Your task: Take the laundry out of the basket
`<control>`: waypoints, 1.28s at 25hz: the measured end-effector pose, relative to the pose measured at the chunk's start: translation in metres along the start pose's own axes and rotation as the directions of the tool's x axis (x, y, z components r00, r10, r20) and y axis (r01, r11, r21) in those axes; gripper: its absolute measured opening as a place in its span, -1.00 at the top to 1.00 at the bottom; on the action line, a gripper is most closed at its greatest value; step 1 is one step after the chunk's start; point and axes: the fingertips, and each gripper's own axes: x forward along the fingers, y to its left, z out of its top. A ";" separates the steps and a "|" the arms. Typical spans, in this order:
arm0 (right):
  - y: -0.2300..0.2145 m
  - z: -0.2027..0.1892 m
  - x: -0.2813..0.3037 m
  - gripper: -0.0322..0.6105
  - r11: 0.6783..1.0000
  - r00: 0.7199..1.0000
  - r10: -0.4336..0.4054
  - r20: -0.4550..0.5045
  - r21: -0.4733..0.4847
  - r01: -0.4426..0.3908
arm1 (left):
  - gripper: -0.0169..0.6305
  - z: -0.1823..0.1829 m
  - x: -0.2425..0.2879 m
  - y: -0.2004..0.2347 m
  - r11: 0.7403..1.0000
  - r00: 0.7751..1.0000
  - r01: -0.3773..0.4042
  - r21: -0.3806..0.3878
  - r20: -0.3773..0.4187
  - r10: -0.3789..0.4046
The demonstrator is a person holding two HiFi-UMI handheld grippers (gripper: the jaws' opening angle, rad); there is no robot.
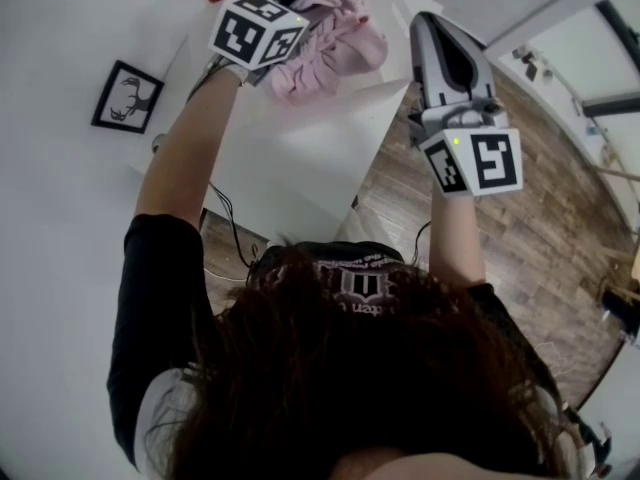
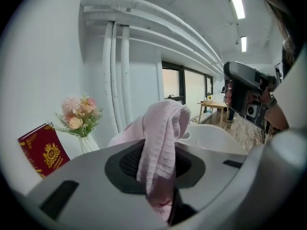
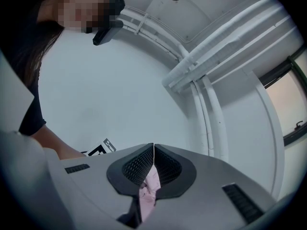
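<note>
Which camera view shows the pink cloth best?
The left gripper view: the pink cloth hangs large and sharp, clamped in the left gripper. The head view shows it bunched and smaller, at the top edge. The right gripper view shows only a small strip pinched in the right gripper.

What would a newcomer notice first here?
The pink cloth, draped over and pinched in the left gripper, above the white table. The right gripper also pinches pink cloth, pointing up toward the white pipes. A flower vase and red book stand by the wall at left.
</note>
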 end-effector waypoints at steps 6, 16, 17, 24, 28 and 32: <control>0.010 0.012 -0.003 0.81 1.000 1.000 0.010 0.016 -0.007 -0.010 | 0.67 0.032 -0.031 0.001 0.999 0.997 -0.045 0.006 0.062 0.044; 0.035 0.044 0.000 0.81 0.999 0.998 0.028 0.057 -0.040 -0.026 | 0.67 0.093 -0.096 0.000 0.994 0.979 -0.103 0.029 0.179 0.096; 0.044 0.055 -0.002 0.81 0.999 0.997 0.030 0.069 -0.047 -0.027 | 0.67 0.101 -0.111 -0.001 0.993 0.977 -0.109 0.038 0.188 0.100; 0.083 0.096 -0.009 0.81 0.997 0.992 0.045 0.114 -0.063 -0.038 | 0.67 0.141 -0.177 -0.016 0.987 0.958 -0.150 0.061 0.254 0.130; 0.078 0.085 0.001 0.81 0.998 0.992 0.047 0.114 -0.052 -0.042 | 0.67 0.144 -0.176 -0.015 0.986 0.952 -0.153 0.058 0.275 0.132; 0.073 0.072 0.008 0.81 0.999 0.995 0.032 0.093 -0.035 -0.029 | 0.67 0.123 -0.179 0.020 0.964 0.940 -0.264 0.022 0.232 0.252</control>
